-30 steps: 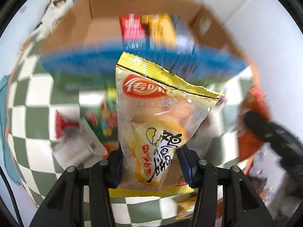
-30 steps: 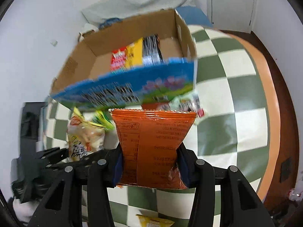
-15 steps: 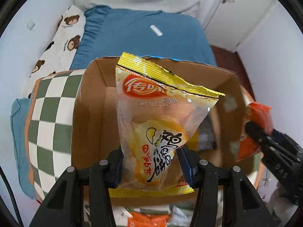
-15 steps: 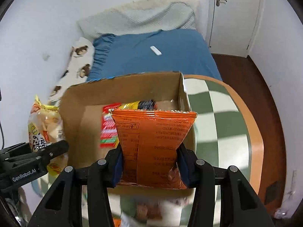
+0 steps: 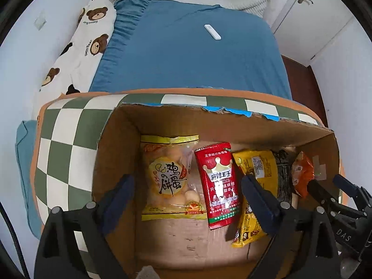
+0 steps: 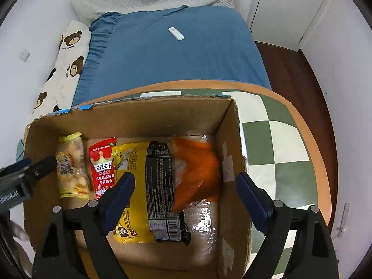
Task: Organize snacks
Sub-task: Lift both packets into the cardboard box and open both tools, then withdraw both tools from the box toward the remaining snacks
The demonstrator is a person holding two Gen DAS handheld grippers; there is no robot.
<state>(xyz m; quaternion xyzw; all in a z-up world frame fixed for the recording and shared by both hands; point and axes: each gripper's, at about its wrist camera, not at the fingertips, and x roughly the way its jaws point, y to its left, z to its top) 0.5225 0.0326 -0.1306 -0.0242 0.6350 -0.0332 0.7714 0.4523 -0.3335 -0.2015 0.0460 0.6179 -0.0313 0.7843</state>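
A cardboard box (image 5: 116, 144) (image 6: 148, 118) stands on a green-and-white checkered table. In it lie a yellow egg-cake bag (image 5: 171, 176) (image 6: 69, 165), a red spicy-strip packet (image 5: 217, 181) (image 6: 103, 162), a yellow packet (image 5: 258, 169) (image 6: 133, 160), a black packet (image 6: 160, 174) and an orange bag (image 6: 195, 169) (image 5: 302, 172). My left gripper (image 5: 187, 197) is open and empty above the egg-cake bag. My right gripper (image 6: 186, 197) is open and empty above the orange bag, which looks blurred.
The checkered table (image 5: 65, 127) (image 6: 274, 134) has an orange rim. Behind it is a bed with a blue sheet (image 5: 186, 53), a bear-print pillow (image 5: 81, 44) and a white remote (image 5: 212, 31). A white door (image 6: 286, 7) is at the back right.
Both grippers have opened over the box. The egg-cake bag has dropped from the left gripper and the orange bag from the right gripper into the box.
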